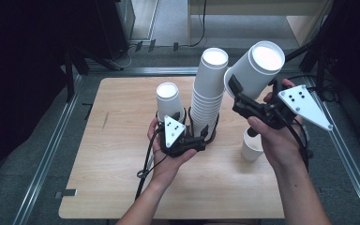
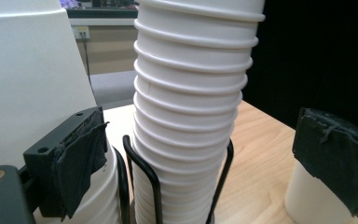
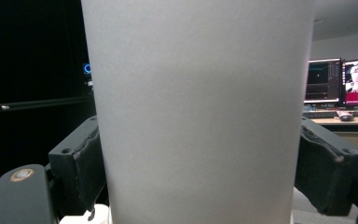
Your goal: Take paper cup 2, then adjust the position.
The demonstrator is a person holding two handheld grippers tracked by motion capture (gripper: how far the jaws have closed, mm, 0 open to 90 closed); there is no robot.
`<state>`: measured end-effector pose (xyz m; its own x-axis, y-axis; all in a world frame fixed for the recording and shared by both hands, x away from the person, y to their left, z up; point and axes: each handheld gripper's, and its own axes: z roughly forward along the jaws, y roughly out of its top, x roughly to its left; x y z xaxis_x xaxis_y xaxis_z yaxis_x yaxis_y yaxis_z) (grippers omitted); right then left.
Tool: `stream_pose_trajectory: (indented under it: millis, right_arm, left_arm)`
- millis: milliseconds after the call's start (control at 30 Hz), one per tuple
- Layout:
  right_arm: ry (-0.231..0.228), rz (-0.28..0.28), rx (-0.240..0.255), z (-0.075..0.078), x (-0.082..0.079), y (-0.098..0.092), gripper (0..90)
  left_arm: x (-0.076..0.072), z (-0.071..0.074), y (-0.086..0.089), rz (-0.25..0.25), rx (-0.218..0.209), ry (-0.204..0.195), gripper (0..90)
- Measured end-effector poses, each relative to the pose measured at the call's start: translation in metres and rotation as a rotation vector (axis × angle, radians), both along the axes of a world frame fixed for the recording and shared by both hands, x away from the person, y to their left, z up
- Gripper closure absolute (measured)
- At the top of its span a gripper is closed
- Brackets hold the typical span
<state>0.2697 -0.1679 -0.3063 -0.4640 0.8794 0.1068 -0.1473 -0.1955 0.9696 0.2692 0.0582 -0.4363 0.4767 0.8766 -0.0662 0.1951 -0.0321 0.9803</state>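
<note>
Wooden table (image 1: 122, 187), right gripper (image 1: 236, 96) gripping cup (image 1: 258, 65)

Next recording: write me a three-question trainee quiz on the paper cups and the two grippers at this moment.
1. True or false: the right gripper grips a single paper cup in the air, clear of the table.
2. In the left gripper view, what stands between the left gripper jaws? A) the tall cup stack in its black wire holder B) a monitor C) a lone cup lying on its side
3. How many cups rest directly on the table below the right hand?

Key
1. True: both jaws press the cup's sides.
2. A; the jaws stand open on either side, not touching the stack.
3. One, the small cup.
</note>
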Motion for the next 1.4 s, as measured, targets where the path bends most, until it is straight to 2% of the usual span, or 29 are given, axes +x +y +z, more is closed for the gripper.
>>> stream_pose_trajectory:
  millis: [133,300,500,733,867,1000,1200,1400]
  right_arm:
    - [0.013,-0.002,-0.013,-0.012,-0.008,-0.001,14.5]
    - [0.02,-0.019,-0.044,-0.03,-0.02,-0.001,14.5]
    - [0.035,-0.03,-0.048,-0.053,-0.034,-0.004,14.5]
    - [0.076,-0.018,-0.073,-0.084,-0.048,0.001,14.3]
    - [0.106,-0.012,-0.076,-0.1,-0.051,0.004,14.3]
    - [0.13,-0.001,-0.107,-0.112,-0.053,0.009,14.3]
    - [0.153,-0.017,-0.166,-0.133,-0.054,0.016,14.3]
    - [0.189,-0.01,-0.202,-0.151,-0.051,0.02,14.3]
  left_arm:
    - [-0.007,-0.003,0.004,-0.031,0.014,0.026,3.2]
    - [-0.016,-0.01,0.014,-0.029,0.012,0.044,3.2]
    - [-0.031,-0.02,0.032,-0.013,0.008,0.078,3.2]
    - [-0.046,-0.031,0.043,-0.013,0.016,0.111,3.2]
    - [-0.05,-0.032,0.046,-0.013,0.019,0.115,3.2]
    - [-0.051,-0.035,0.05,-0.002,0.0,0.13,3.2]
    - [-0.057,-0.038,0.052,-0.029,0.023,0.117,3.2]
    - [-0.059,-0.039,0.06,-0.026,0.015,0.126,3.2]
